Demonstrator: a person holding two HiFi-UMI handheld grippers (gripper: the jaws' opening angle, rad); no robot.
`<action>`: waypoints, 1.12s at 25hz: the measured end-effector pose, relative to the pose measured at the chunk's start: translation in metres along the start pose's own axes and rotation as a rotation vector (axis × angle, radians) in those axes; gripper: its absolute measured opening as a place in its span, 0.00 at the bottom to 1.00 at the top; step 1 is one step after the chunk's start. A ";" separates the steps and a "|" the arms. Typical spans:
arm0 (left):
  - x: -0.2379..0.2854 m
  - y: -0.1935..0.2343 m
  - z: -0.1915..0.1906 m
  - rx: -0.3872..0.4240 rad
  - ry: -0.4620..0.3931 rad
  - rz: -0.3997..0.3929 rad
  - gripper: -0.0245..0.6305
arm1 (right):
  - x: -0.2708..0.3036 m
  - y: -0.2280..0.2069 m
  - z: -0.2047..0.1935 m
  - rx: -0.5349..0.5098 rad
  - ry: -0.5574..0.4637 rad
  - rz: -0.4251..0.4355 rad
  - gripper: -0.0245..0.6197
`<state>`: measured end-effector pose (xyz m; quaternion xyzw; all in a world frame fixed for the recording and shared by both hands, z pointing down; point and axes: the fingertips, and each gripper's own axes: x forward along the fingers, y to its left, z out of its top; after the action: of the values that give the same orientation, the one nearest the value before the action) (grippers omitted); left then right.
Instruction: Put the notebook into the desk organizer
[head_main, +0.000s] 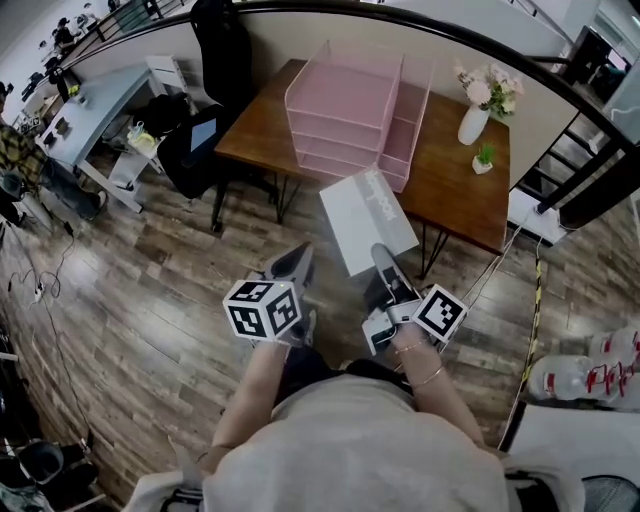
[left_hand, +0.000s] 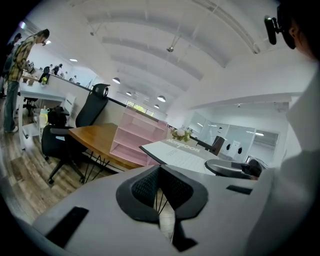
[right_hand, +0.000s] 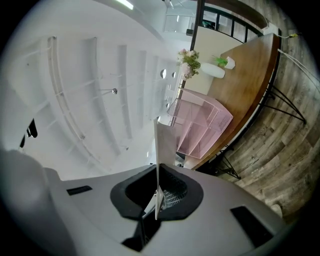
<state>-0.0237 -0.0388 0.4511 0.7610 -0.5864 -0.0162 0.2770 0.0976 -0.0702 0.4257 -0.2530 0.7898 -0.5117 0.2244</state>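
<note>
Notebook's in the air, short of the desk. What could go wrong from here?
1. The right hand-held gripper pinches the notebook by one edge only, over the floor; it may sag or slip out.
2. The shelves of the pink desk organizer look tight; the notebook's leading edge could catch one or shove the organizer.
3. The flower vase stands near the organizer's right side and might get knocked.

The worktop (head_main: 455, 170) is smooth brown wood. The desk organizer (head_main: 345, 115) looks translucent pink plastic; the notebook (head_main: 368, 220) has a matt pale cover.
</note>
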 end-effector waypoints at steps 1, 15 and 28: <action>0.006 0.006 0.007 0.004 0.001 -0.011 0.04 | 0.010 -0.001 0.001 0.006 -0.007 0.001 0.05; 0.064 0.089 0.082 0.114 0.063 -0.140 0.04 | 0.127 -0.009 -0.002 0.025 -0.114 -0.042 0.05; 0.083 0.122 0.101 0.138 0.103 -0.254 0.04 | 0.154 -0.016 -0.006 0.029 -0.255 -0.082 0.05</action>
<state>-0.1410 -0.1733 0.4444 0.8463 -0.4699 0.0283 0.2495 -0.0223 -0.1682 0.4280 -0.3448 0.7363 -0.4956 0.3056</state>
